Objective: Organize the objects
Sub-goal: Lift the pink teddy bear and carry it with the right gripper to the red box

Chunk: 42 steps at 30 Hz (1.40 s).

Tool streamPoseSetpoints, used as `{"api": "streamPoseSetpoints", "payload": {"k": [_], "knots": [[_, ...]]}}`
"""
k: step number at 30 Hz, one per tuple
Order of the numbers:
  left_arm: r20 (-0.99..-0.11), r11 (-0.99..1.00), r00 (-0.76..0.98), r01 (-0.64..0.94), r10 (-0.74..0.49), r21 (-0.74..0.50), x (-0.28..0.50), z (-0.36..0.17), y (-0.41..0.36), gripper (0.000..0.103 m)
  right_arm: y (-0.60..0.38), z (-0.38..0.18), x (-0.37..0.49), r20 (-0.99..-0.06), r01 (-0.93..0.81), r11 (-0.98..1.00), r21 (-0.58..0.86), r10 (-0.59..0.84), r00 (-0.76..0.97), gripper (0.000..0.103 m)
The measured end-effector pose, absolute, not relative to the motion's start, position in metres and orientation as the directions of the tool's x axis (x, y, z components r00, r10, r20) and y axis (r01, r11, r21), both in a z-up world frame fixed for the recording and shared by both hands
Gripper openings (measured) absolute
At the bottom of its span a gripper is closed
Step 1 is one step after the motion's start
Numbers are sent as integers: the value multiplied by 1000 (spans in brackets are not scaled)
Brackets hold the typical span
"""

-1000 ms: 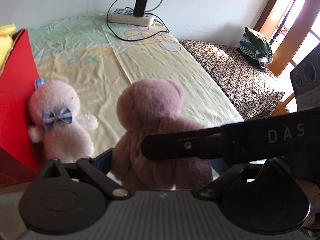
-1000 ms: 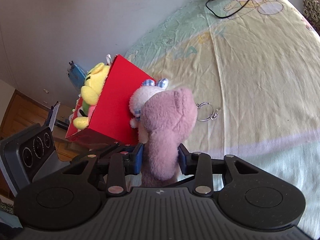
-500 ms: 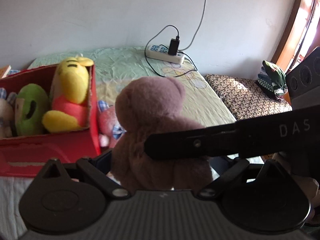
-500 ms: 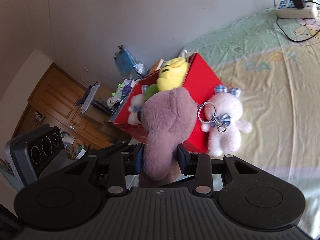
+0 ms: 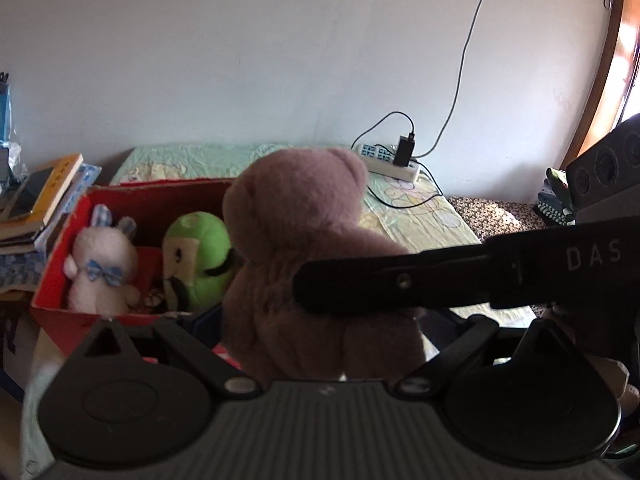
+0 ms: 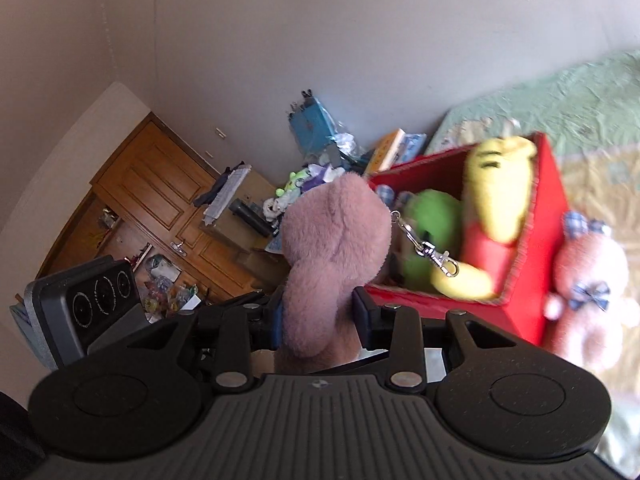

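Observation:
Both grippers are shut on one mauve plush bear (image 5: 308, 256), held in the air near the red box (image 5: 60, 292). My left gripper (image 5: 316, 320) grips its lower body; my right gripper (image 6: 318, 312) grips it too, and its finger crosses the left wrist view. The bear (image 6: 332, 252) has a metal keyring clasp (image 6: 430, 250). The red box (image 6: 532, 304) holds a green plush (image 5: 196, 256), a white bunny plush with a blue bow (image 5: 102, 264) and a yellow plush (image 6: 496, 196). A pink plush with a checked bow (image 6: 588, 292) leans outside the box.
The box stands on a bed with a pale green and yellow sheet (image 5: 404, 216). A power strip with charger and cables (image 5: 394, 160) lies at the bed's far end. Books (image 5: 44, 196) are stacked left of the box. A wooden cabinet (image 6: 160, 208) stands beyond.
Both grippers have lifted the bear higher and swung it left toward the red box. The box's inside now shows from above in the left wrist view.

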State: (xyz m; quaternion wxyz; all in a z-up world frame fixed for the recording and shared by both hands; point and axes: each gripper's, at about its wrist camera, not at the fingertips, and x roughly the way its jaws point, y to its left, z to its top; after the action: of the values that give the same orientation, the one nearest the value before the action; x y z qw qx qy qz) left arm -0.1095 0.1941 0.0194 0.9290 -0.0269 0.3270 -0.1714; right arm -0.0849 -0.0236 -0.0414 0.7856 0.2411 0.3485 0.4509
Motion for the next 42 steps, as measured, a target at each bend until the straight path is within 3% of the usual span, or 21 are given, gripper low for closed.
{"api": "streamPoseSetpoints", "payload": {"k": [12, 19, 32, 42], "knots": [[-507, 923, 785, 379, -357, -64, -68, 58, 295, 97, 73, -10, -54, -218, -572, 471, 672, 863, 455, 36], [-500, 904, 777, 428, -383, -27, -22, 60, 320, 97, 94, -20, -20, -179, -522, 489, 699, 826, 535, 36], [-672, 898, 641, 433, -372, -83, 28, -24, 323, 96, 109, -87, 5, -359, -341, 599, 724, 750, 556, 36], [-732, 909, 597, 409, -328, -74, 37, -51, 308, 93, 109, -102, 9, -522, -277, 719, 638, 668, 531, 35]]}}
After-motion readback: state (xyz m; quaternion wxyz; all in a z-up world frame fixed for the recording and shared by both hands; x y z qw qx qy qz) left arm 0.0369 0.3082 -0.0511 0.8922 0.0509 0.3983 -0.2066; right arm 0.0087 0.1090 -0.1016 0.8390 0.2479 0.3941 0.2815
